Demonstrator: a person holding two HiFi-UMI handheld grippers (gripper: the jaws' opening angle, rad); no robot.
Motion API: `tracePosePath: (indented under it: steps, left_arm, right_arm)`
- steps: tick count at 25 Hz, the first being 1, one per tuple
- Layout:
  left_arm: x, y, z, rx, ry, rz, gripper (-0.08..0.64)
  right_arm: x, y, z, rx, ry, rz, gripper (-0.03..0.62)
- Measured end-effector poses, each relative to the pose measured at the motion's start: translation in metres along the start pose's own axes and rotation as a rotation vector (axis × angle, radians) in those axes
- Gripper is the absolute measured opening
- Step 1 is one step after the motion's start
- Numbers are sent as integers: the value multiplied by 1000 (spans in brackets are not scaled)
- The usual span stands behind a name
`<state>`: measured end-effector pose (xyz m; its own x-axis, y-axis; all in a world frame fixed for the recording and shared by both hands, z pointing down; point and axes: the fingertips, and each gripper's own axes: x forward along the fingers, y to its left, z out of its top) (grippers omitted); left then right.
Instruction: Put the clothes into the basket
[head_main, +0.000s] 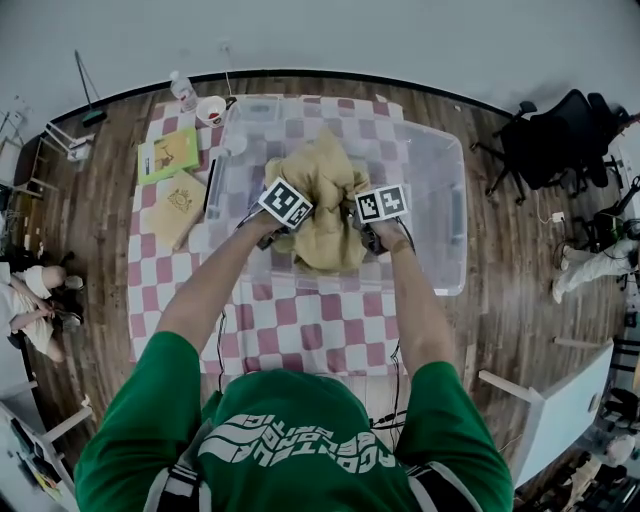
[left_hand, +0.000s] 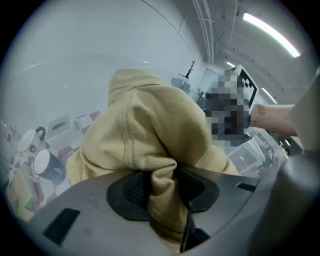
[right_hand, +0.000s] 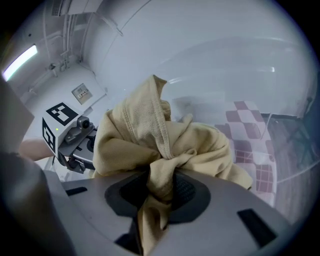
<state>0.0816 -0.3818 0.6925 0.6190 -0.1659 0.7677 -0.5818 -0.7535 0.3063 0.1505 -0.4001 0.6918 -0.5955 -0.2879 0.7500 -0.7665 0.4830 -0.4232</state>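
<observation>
Head view: I have the tan garment (head_main: 322, 200) bunched between the left gripper (head_main: 292, 212) and the right gripper (head_main: 370, 216). It hangs over the clear basket (head_main: 445, 200), which sits on the checked bench (head_main: 300, 320). As far as I can judge, the cloth is above the basket and not yet lying in it. My worry is the lower end, which hangs near the basket's near wall. If I let go too close to that edge, it could drape over the rim and slide out onto the bench.

Left gripper view: the jaws stand narrow, pinched on a thick fold of the garment (left_hand: 150, 125), with cloth running down between the pads. A fold that deep may cling when I open up, so the fabric could lift away with the gripper instead of dropping.

Right gripper view: much the same, with the jaws clamped on a twisted rope of garment (right_hand: 150, 135) and the basket's clear wall (right_hand: 250, 75) behind it. If one side frees before the other, the weight would swing to the held side and could drag part of the cloth over the rim
</observation>
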Motion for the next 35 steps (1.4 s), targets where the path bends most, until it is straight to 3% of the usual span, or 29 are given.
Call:
tracePosePath:
  steps: [9,16,24,29,32,35]
  left_arm:
    - [45,15,-34,3,132,9,124]
    - [60,20,-46,-13,157,20,132]
    - [43,14,-45,33,136,3,149]
    - [18,20,-47,119,153,38,207]
    - [-1,23,-40,127,110,68,216]
    - [-25,25,-18,116,16,109,216]
  right_arm:
    - [45,-31,-41,89,121,-15,91]
    - [59,-40,-55,116,148,-35,89]
    - [44,-37,-54,49,151,-38,98]
    - [22,-37,-52,25,152,-42,206]
    - [2,-34,-43,19,106,-44,217]
    - [-25,-27,-21,4,12,-55,216]
